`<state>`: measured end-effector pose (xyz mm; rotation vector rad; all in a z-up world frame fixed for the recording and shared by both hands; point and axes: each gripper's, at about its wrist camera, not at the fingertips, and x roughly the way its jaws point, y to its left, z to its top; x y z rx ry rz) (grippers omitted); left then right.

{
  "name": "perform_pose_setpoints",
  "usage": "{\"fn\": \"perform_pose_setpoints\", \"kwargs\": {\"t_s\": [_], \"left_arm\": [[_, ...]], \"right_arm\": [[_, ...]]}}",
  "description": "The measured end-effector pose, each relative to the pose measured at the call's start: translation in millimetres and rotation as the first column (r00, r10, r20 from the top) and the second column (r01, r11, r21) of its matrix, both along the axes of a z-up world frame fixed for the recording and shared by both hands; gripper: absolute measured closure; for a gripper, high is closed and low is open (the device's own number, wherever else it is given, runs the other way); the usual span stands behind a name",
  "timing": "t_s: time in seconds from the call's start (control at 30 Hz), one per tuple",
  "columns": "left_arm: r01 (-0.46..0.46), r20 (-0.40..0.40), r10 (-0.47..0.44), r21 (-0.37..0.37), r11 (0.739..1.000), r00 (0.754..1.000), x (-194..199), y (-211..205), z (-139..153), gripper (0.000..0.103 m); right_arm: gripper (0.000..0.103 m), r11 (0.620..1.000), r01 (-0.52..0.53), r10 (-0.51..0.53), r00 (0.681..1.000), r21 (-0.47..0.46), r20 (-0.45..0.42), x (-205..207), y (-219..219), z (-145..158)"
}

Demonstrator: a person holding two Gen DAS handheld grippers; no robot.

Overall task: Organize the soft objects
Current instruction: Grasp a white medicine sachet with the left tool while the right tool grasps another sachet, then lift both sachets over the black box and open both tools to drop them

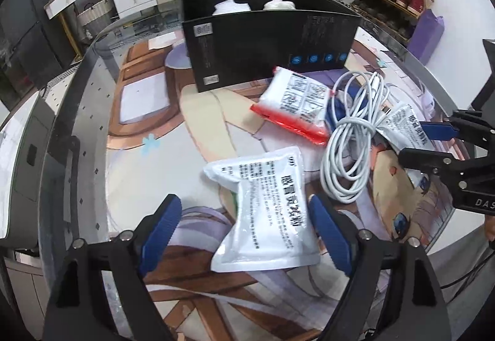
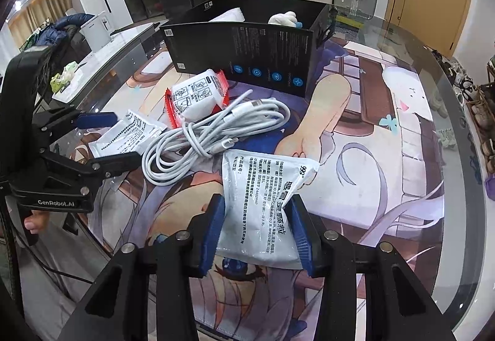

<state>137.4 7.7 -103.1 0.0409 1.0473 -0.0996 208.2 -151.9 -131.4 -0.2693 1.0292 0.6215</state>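
Note:
Two white printed pouches lie on the printed mat. One pouch (image 1: 266, 235) sits between the fingers of my left gripper (image 1: 244, 205). The right pad touches its edge, while the left pad stands clear of it, so the gripper is open. The right wrist view shows this pouch (image 2: 133, 127) between the spread jaws of the left gripper (image 2: 125, 136). My right gripper (image 2: 256, 201) is shut on the other pouch (image 2: 260, 180), which crumples between the blue pads. A black box (image 1: 266, 41) at the back holds white soft items (image 1: 230, 7).
A coiled white cable (image 2: 216, 130) and a red-and-white packet (image 2: 198, 96) lie between the pouches and the black box (image 2: 247, 44). The round glass table edge (image 1: 77, 112) curves along the left. Shoe racks, suitcases and drawers stand beyond the table.

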Motion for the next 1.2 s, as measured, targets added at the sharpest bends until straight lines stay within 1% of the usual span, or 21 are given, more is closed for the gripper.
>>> {"fn": "perform_pose_setpoints", "kwargs": {"t_s": [0.03, 0.07, 0.1, 0.13, 0.3, 0.37, 0.43, 0.53, 0.67, 0.87, 0.97, 1.07, 1.2], "left_arm": [[0.016, 0.004, -0.016, 0.0, 1.0, 1.0, -0.1, -2.0, 1.5, 0.034], [0.035, 0.01, -0.035, 0.001, 0.999, 0.999, -0.7, -4.8, 3.2, 0.04], [0.05, 0.012, -0.05, 0.003, 0.999, 0.999, -1.4, -7.7, 4.3, 0.049], [0.065, 0.013, -0.065, 0.008, 0.998, 0.998, -2.2, -10.8, 5.2, 0.056], [0.087, 0.013, -0.087, 0.026, 0.996, 0.996, -3.6, -16.4, 7.5, 0.065], [0.094, 0.015, -0.095, 0.054, 0.994, 0.995, -4.7, -16.9, 8.7, 0.066], [0.088, 0.025, -0.09, 0.06, 0.994, 0.996, -6.1, -15.9, 11.5, 0.067], [0.091, 0.046, -0.093, 0.035, 0.995, 0.995, -8.2, -13.5, 21.7, 0.069], [0.103, 0.099, -0.107, 0.041, 0.994, 0.989, -12.5, -18.3, 38.1, 0.07], [0.113, 0.129, -0.117, 0.04, 0.993, 0.985, -14.7, -19.4, 50.7, 0.07], [0.11, 0.147, -0.113, 0.029, 0.994, 0.983, -15.1, -21.2, 59.1, 0.07], [0.103, 0.181, -0.108, 0.034, 0.994, 0.978, -13.6, -25.0, 70.8, 0.07], [0.096, 0.223, -0.095, 0.005, 0.995, 0.97, -9.1, -28.5, 88.1, 0.07]], "right_arm": [[0.06, 1.0, -0.002, 0.002, 1.0, 0.0, 0.001, -0.2, -0.1, 0.1], [0.062, 1.0, -0.004, 0.004, 1.0, -0.001, 0.002, -0.5, -0.2, 0.4], [0.064, 1.0, -0.006, 0.006, 1.0, -0.004, 0.006, -0.8, 0.1, 0.9], [0.065, 1.0, -0.011, 0.011, 1.0, -0.009, 0.01, -1.5, 0.7, 1.4], [0.069, 1.0, -0.017, 0.017, 1.0, -0.005, 0.024, -3.2, 0.3, 6.4], [0.071, 1.0, -0.001, 0.0, 0.999, 0.009, 0.037, -2.6, -3.2, 11.4], [0.071, 1.0, 0.006, -0.007, 0.999, 0.023, 0.05, -2.8, -6.2, 17.6], [0.071, 0.999, 0.003, -0.005, 0.998, 0.036, 0.061, -3.8, -7.4, 24.0], [0.071, 0.999, -0.005, 0.002, 0.998, 0.054, 0.07, -6.4, -7.2, 30.6], [0.071, 0.996, -0.022, 0.015, 0.995, 0.083, 0.094, -12.5, -4.8, 44.0], [0.071, 0.995, -0.019, 0.007, 0.993, 0.098, 0.119, -13.8, -2.9, 54.3], [0.071, 0.992, -0.02, 0.002, 0.99, 0.125, 0.144, -11.9, 0.7, 68.6], [0.071, 0.987, -0.017, -0.012, 0.984, 0.161, 0.179, -7.6, 4.0, 89.7]]}}
